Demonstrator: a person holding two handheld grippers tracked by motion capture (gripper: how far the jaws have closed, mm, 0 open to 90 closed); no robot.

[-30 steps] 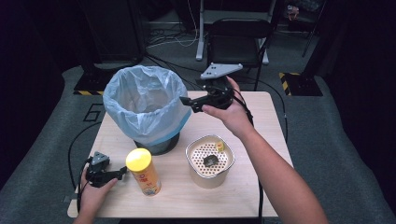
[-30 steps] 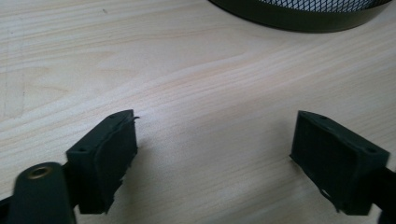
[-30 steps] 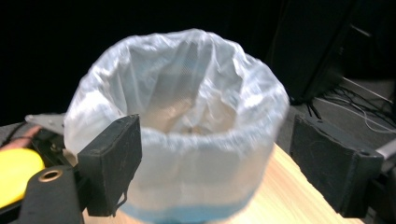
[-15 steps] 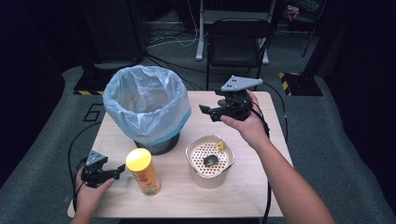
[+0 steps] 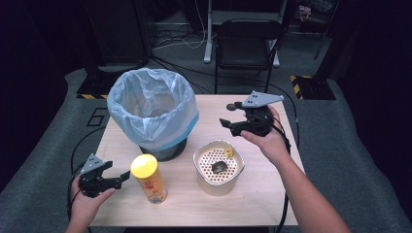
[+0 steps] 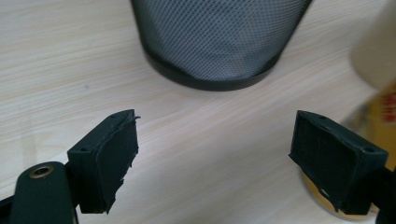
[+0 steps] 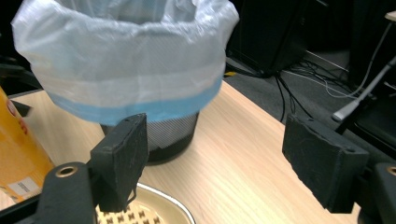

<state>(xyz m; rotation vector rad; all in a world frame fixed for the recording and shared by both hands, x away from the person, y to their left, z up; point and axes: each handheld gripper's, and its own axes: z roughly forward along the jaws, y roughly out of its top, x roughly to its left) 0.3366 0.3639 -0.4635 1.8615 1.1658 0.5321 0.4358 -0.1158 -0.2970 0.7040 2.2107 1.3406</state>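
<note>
Two empty claws, my yellow can (image 5: 149, 177) between them near the table's (image 5: 272, 204) front edge.
My left gripper (image 5: 118, 178) gapes just beside the can at the front-left corner; my right gripper (image 5: 227, 115), jaws just narrowing on nothing, hovers above the strainer bowl (image 5: 218, 167), the lined bin (image 5: 151, 114) behind.

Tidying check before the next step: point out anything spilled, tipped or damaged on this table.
Nothing is spilled or tipped. The yellow canister and the lined mesh bin stand upright, and the scraps sit inside the perforated bowl. One flaw: the pad on the left tongs has a ragged, torn-looking edge.
</note>
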